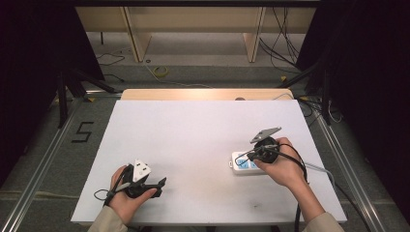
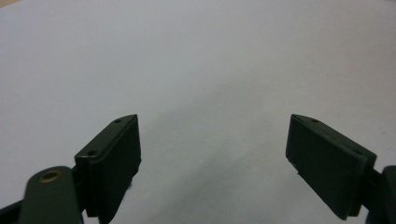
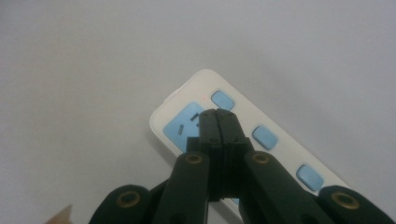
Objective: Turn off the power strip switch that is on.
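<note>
Hovering over the white power strip [image 3: 243, 135] with jaws pressed together, the right gripper [image 3: 218, 116] looks about to press a blue switch [image 3: 222, 99], while the left gripper [image 2: 212, 140], well apart from the strip, gapes idle.

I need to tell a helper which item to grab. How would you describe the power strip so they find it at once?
Look at the white table, then its right side, near the person's right hand. The power strip lies flat there, right under the right gripper, whose jaws are shut above it. It is white with light blue sockets and blue buttons.
</note>
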### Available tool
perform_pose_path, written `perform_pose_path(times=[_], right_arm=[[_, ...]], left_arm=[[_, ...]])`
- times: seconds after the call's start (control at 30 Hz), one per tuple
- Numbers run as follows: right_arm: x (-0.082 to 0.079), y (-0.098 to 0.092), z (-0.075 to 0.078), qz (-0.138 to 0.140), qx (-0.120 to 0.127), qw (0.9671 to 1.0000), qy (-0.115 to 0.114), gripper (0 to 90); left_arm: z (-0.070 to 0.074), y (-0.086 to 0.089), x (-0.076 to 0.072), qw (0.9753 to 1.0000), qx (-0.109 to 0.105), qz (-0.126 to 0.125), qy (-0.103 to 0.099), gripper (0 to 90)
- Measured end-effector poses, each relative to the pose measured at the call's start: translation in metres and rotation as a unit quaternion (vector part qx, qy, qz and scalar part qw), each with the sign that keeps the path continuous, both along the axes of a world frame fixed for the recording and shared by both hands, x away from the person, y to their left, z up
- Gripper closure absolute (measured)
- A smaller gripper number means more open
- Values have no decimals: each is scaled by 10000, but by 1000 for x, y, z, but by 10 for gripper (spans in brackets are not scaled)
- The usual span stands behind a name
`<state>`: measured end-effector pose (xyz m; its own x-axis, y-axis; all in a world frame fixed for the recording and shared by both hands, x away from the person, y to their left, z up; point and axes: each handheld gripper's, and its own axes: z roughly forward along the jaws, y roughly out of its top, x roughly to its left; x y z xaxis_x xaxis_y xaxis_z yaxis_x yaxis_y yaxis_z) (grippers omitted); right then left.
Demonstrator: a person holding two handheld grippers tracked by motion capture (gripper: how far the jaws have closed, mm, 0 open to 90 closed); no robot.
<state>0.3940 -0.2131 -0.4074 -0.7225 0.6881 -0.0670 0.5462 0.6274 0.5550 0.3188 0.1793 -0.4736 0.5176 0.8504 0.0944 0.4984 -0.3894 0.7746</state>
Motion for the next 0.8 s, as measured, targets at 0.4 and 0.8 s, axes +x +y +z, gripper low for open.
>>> perform_pose_path(times=[0.4, 0.8], right_arm=[[5, 4, 0, 11, -51, 10000, -4, 900], [9, 8, 0, 9, -95, 10000, 21, 900]], left_arm=[[0, 0, 0, 10000, 1, -2, -7, 178], [0, 0, 0, 10000, 15, -20, -9, 178]])
